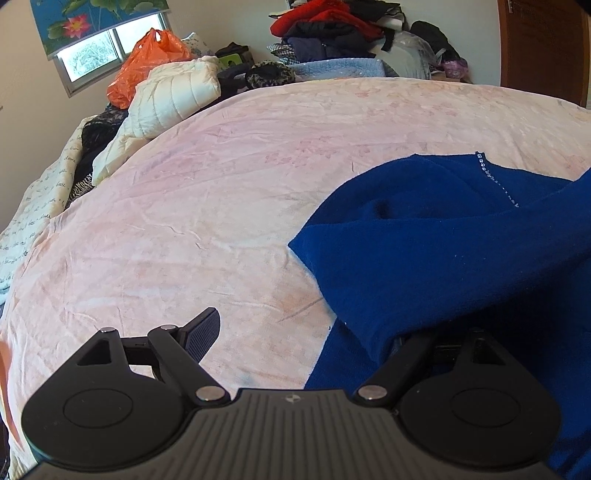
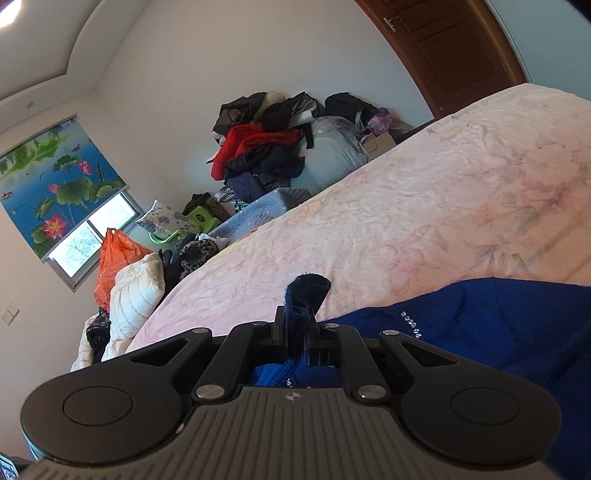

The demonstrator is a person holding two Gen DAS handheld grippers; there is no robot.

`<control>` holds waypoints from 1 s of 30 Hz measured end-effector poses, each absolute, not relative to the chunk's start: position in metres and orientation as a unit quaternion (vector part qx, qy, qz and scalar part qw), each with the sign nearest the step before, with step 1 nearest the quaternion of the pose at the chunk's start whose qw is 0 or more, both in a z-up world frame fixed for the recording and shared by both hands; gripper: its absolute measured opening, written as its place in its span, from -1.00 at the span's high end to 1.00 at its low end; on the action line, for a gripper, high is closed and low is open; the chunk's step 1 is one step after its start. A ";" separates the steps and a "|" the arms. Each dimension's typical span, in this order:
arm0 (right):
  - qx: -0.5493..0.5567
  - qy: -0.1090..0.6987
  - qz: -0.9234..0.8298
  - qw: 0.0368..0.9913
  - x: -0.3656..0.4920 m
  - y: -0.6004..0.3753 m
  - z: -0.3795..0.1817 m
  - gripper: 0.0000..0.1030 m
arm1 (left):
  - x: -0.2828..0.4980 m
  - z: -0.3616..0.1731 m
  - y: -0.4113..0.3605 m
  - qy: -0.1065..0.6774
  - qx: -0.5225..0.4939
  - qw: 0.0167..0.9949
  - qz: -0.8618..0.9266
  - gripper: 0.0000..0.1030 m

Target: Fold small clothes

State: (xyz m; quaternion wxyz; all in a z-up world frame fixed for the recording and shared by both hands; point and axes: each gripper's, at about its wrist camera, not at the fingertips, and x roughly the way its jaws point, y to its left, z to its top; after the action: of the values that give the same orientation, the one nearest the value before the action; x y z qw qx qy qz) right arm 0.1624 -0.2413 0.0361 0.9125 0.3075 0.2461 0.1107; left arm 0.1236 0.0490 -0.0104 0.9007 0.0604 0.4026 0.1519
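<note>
A royal-blue knit garment (image 1: 436, 243) with a line of small rhinestones lies on the pink bed cover (image 1: 221, 206), at the right of the left wrist view. My left gripper (image 1: 306, 332) is open; its left finger (image 1: 201, 334) rests over the bare cover and its right finger is hidden under a fold of the blue garment. In the right wrist view my right gripper (image 2: 297, 325) is shut on a bunched edge of the blue garment (image 2: 498, 317), with a tuft of fabric sticking up between the fingers.
A cream quilted jacket (image 1: 173, 96) and an orange plastic bag (image 1: 147, 62) lie at the bed's far left edge. A pile of dark and red clothes (image 1: 332, 29) sits beyond the bed. A brown door (image 2: 454, 44) stands at the right.
</note>
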 end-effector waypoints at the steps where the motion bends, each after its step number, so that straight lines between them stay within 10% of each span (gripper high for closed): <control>1: 0.309 0.245 0.108 0.913 0.162 -0.244 0.035 0.77 | 0.123 -0.010 0.048 0.403 0.061 0.901 0.150 -0.67; 30: 0.342 0.213 0.093 0.911 0.149 -0.277 0.023 0.77 | 0.132 -0.001 0.055 0.350 0.114 0.923 0.112 -0.89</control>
State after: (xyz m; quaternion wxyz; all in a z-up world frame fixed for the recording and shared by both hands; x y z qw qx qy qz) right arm 0.1493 -0.2771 0.0234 0.9106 0.3416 0.2133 0.0933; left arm 0.1316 0.0550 -0.0012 0.9230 0.1138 0.3501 0.1117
